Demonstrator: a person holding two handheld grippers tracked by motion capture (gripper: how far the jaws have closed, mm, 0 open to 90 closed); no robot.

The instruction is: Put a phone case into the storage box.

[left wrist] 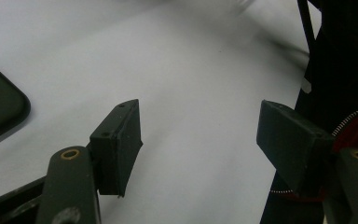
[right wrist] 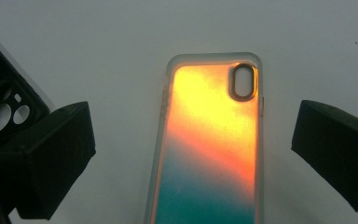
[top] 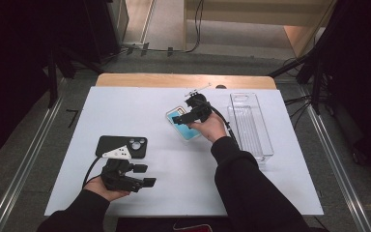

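The right gripper (top: 186, 117) is seen over a phone case (top: 183, 123) near the middle of the white table (top: 125, 101), just left of a clear plastic tray (top: 251, 125). In the right gripper view its jaws stand wide apart with the phone case (right wrist: 209, 144) lying flat between them, untouched by either pad; the right gripper is open and nothing is held.

The deciding relation is judged to be alignment. In that view the case's long axis runs straight away from the gripper, roughly parallel to the jaws, so its two long edges face the pads. The case lies directly ahead of and below the jaws, slightly right of centre between them. A straight descent and a closing across the narrow width appears to be what the grip calls for. The right hand is plainly the nearer one.

The case is noted as having a translucent pale rim, a back shading from orange-yellow to teal, and an oval camera cut-out at its far end.

The left gripper (top: 142, 175) rests near the front left of the table, well apart from this case. Its jaws are open over bare table, nothing between them. A black phone case (top: 123, 145) with round camera holes lies just beyond it.
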